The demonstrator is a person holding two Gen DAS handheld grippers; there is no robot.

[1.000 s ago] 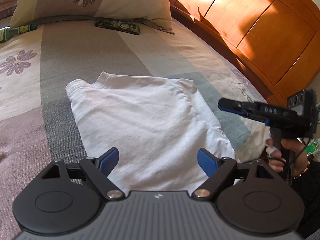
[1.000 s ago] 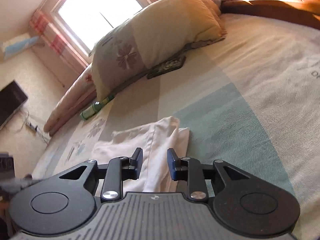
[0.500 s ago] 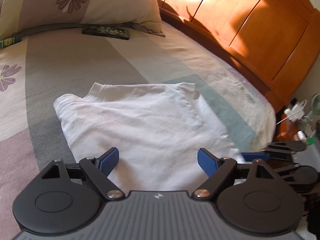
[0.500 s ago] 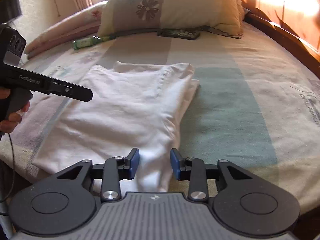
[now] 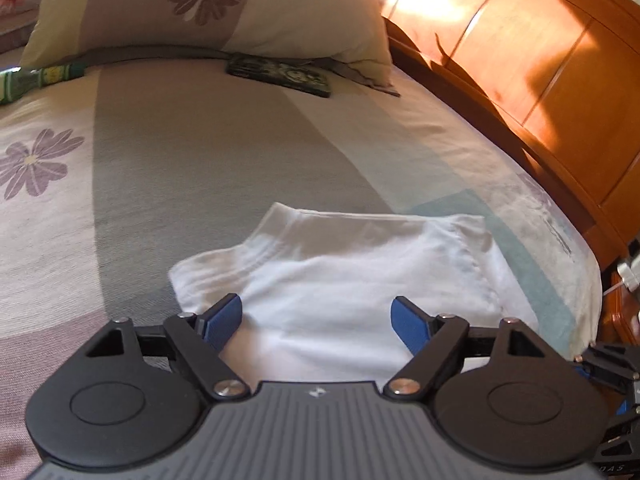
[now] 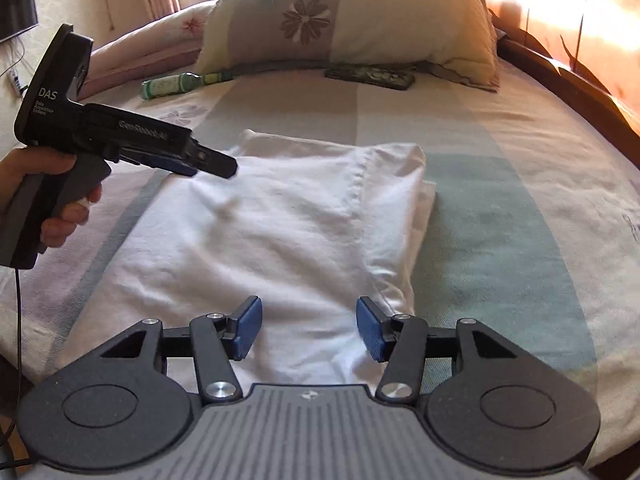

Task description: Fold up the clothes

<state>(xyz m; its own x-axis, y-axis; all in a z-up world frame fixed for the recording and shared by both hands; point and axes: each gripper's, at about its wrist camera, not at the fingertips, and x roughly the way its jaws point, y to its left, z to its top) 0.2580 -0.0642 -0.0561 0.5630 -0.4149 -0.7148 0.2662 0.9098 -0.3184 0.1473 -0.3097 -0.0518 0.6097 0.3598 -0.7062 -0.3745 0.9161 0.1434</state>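
Observation:
A white garment [image 6: 280, 232], folded lengthwise into a long panel, lies flat on the bed, with its collar end [image 5: 288, 220] toward the pillow. My left gripper [image 5: 316, 320] hovers over the garment's left side, jaws wide and closing a little, no cloth pinched. In the right wrist view that same left gripper [image 6: 212, 164] is held in a hand above the far left part of the cloth. My right gripper [image 6: 308, 326] hangs over the near end of the garment, jaws opening, with cloth below them but not pressed.
A large flowered pillow [image 6: 352, 20] leans at the head of the bed. In front of it lie a dark phone [image 6: 368, 74] and a green bottle [image 6: 180, 82]. A wooden headboard [image 5: 540, 60] runs along the right side. The bed edge [image 6: 600, 400] is near.
The right gripper swung round from a tilted view to face along the garment, and its jaws widened. The left gripper moved forward and lower over the cloth; its jaws narrowed slightly.

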